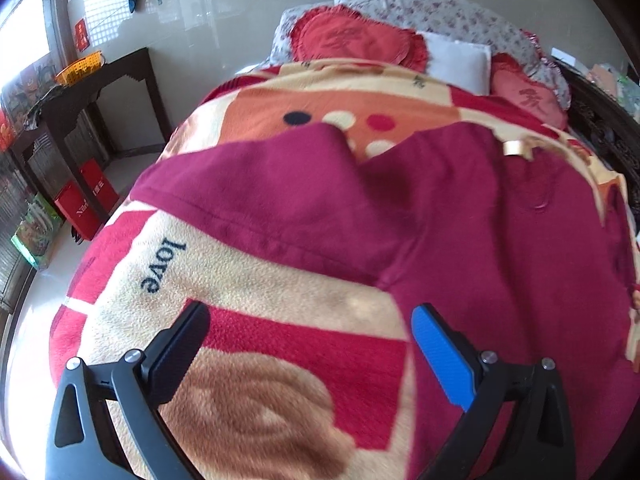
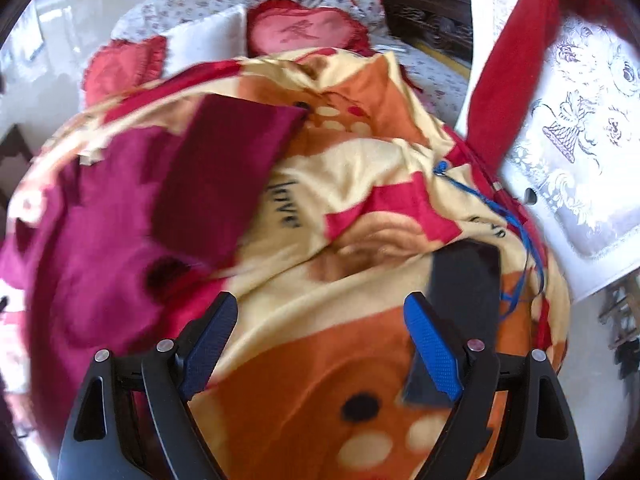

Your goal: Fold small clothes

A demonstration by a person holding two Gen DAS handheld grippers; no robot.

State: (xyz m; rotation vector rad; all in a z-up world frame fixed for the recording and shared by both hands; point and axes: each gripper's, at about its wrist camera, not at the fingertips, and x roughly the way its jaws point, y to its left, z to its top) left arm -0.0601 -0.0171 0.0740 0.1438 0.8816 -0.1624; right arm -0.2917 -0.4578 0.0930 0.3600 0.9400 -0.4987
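1. Presently, left wrist view: left gripper [image 1: 310, 330] has its fingers spread wide and holds nothing, hovering over the fleece blanket [image 1: 256, 280]. The maroon garment [image 1: 460, 220] lies flat toward the blanket's right edge, one sleeve angled toward the left edge.
2. Right wrist view: right gripper [image 2: 320, 320] is likewise spread and empty. The maroon garment [image 2: 132, 216] lies left of it, one sleeve folded over.
3. Risk, as judged: a deep pinch may gather the blanket's pile with the garment; the blue cord [image 2: 520, 236] could snag.
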